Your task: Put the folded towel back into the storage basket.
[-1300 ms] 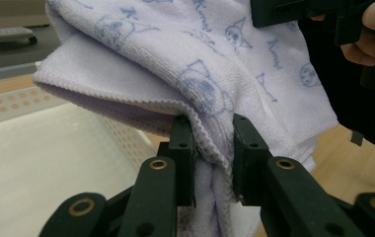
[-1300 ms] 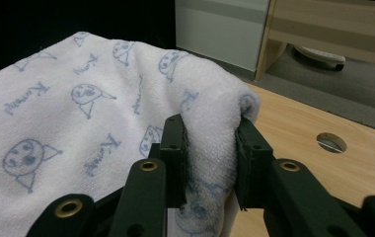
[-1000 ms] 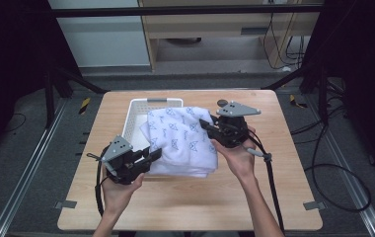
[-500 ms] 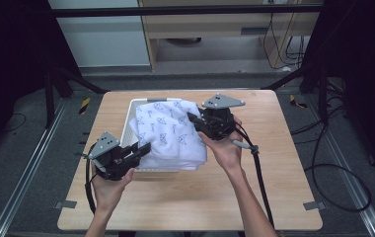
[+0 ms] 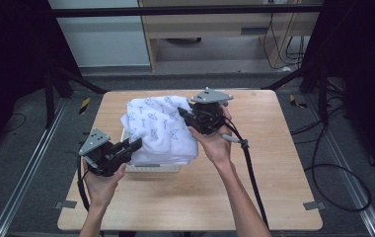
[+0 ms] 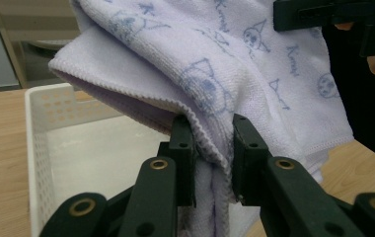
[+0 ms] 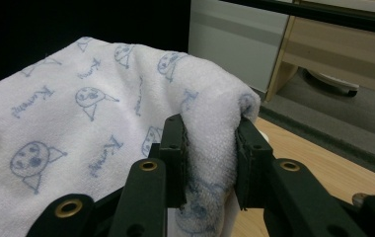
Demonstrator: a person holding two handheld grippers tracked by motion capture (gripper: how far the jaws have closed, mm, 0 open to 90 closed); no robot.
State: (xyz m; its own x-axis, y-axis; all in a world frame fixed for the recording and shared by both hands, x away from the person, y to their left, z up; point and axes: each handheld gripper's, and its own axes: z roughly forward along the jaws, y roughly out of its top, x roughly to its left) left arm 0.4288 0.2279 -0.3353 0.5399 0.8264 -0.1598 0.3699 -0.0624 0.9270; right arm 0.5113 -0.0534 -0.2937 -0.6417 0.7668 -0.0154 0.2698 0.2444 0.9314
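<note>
At the left of the high view, the left gripper (image 5: pixel 137 144) is clamped on the near left corner of the folded towel (image 5: pixel 160 129); the towel hangs above the white basket (image 5: pixel 152 168), which stands on the wooden table (image 5: pixel 274 163). To the right, the right gripper (image 5: pixel 184 115) pinches the towel's far right fold, jaws pressed into the cloth.

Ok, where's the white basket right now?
In the high view the white basket sits left of centre on the wooden table, mostly hidden under the printed towel that the left gripper and right gripper hold over it.
</note>
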